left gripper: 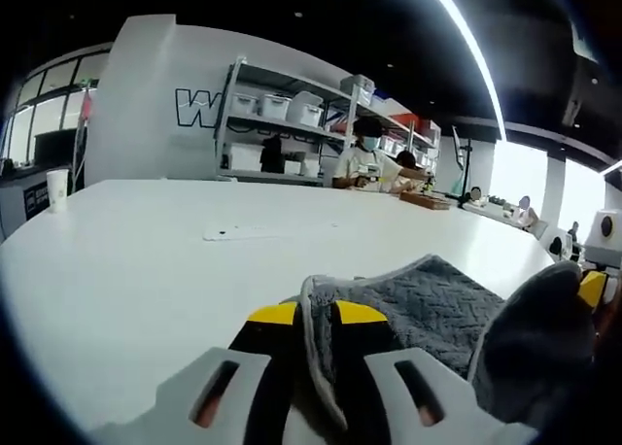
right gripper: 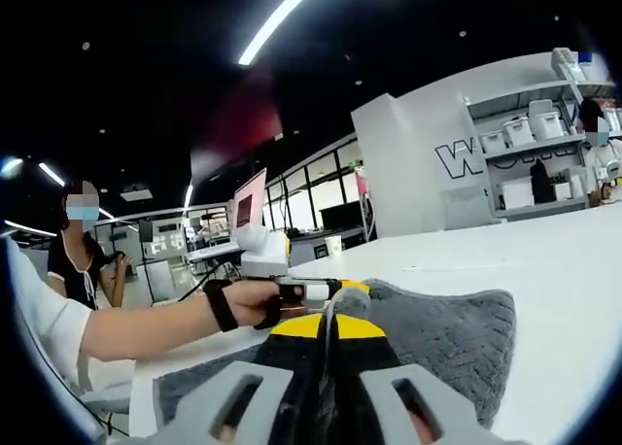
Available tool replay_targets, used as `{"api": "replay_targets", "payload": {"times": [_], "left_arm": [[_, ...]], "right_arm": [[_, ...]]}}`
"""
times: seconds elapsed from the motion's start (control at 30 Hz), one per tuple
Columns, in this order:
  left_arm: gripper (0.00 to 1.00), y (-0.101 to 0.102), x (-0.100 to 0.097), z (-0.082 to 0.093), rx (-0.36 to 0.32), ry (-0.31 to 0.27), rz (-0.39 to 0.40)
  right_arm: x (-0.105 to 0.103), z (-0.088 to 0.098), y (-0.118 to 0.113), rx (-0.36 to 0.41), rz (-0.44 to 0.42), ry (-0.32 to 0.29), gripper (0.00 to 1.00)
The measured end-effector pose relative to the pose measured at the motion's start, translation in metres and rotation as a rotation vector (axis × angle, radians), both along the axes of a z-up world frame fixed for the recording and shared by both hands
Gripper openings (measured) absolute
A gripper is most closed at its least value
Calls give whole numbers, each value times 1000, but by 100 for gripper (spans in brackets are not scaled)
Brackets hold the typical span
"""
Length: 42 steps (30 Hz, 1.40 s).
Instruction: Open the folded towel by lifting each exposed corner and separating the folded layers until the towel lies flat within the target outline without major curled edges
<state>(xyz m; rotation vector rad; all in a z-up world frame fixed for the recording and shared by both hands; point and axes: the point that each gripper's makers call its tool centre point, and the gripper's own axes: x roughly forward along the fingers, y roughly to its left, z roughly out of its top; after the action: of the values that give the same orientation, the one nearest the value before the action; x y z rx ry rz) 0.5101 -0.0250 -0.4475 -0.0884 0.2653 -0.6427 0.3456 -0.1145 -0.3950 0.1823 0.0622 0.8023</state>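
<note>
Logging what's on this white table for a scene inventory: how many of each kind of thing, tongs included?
Grey towel: 1
Tongs: 2, left tongs and right tongs, both pinching the towel's edge
Paper cup: 1
Flat white sheet: 1
Total: 5

Towel [left gripper: 428, 304] runs past the picture's bottom edge.

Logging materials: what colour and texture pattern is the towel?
The towel is dark grey with a herringbone weave and a lighter hem, clearest in the left gripper view.

White surface [left gripper: 146, 260], metal shelving [left gripper: 292, 115] with storage bins against white wall [left gripper: 146, 85], ceiling light strip [left gripper: 466, 47], windows [right gripper: 311, 188] beyond.
</note>
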Motion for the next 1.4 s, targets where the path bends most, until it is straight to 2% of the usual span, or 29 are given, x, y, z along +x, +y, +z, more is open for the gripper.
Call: {"api": "replay_targets", "payload": {"times": [0.07,0.1,0.17,0.33,0.6,0.87,1.0,1.17,1.27,1.4], "left_arm": [[8,1,0,-1,3,2,2],[3,2,0,-3,-1,13,8],[2,6,0,-1,-25,17,20],[1,5,-3,-5,27,20,12],[1,5,-6,-3,16,37,30],[1,5,-10,2,0,36,41],[1,2,-14,3,19,29,29],[1,3,-17,5,4,35,37],[1,3,-11,10,-27,49,39],[1,3,-11,12,-23,50,44]], "right_arm": [[0,0,0,1,-1,-1,0],[0,1,0,2,0,-3,0],[0,1,1,-2,3,-7,0],[-3,1,1,5,13,-9,0],[-9,4,-3,32,17,-3,0],[-20,12,-9,76,31,-23,0],[-21,15,-12,76,27,-33,0],[-29,18,-13,87,37,-44,0],[-35,21,-11,80,52,-59,0],[-39,25,-12,101,67,-65,0]]}}
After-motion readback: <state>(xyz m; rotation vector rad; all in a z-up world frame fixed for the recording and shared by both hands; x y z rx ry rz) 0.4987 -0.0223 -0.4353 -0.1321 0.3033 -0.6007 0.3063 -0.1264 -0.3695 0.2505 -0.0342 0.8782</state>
